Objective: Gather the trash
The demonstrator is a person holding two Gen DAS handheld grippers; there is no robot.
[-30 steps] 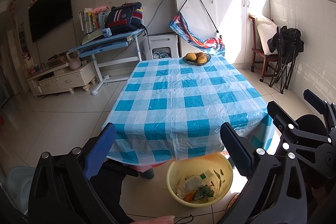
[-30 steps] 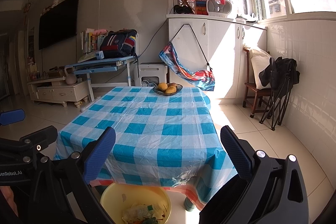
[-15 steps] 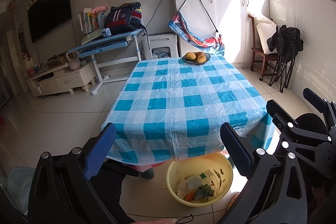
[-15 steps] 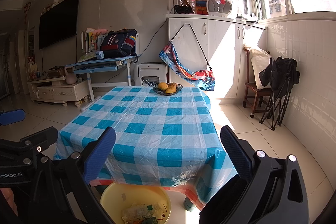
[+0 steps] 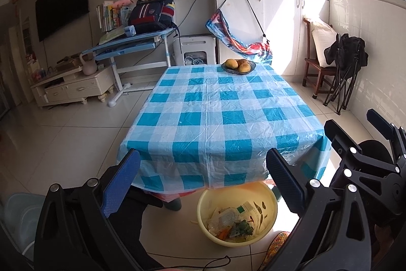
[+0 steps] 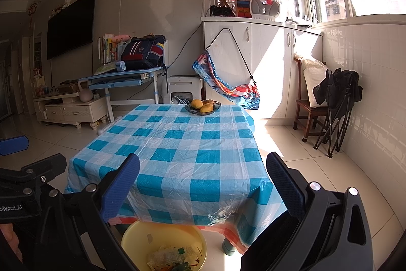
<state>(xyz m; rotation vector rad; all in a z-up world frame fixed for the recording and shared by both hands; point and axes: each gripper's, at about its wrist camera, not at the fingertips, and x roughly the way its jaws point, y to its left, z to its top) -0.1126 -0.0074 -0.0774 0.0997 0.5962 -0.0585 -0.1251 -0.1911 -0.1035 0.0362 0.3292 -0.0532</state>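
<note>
A yellow basin (image 5: 264,230) (image 6: 142,235) stands on the floor at the table's near edge. Inside lies trash (image 5: 229,221) (image 6: 170,257): wrappers, paper and vegetable scraps. The low table under a blue-and-white checked cloth (image 5: 218,116) (image 6: 182,151) carries only a fruit bowl (image 5: 238,65) (image 6: 203,107) at its far end. My left gripper (image 5: 203,169) hangs open above the basin and the near table edge, holding nothing. Equally open and empty, my right gripper (image 6: 203,170) hovers over the table's near right corner. The right gripper's body shows at the right of the left wrist view.
A blue desk (image 5: 132,45) with a backpack and a TV cabinet (image 5: 73,85) stand at the left. White cupboards (image 6: 266,62) fill the back. A wooden chair (image 6: 309,111) and a folded black chair (image 6: 337,106) stand by the right wall. Tiled floor surrounds the table.
</note>
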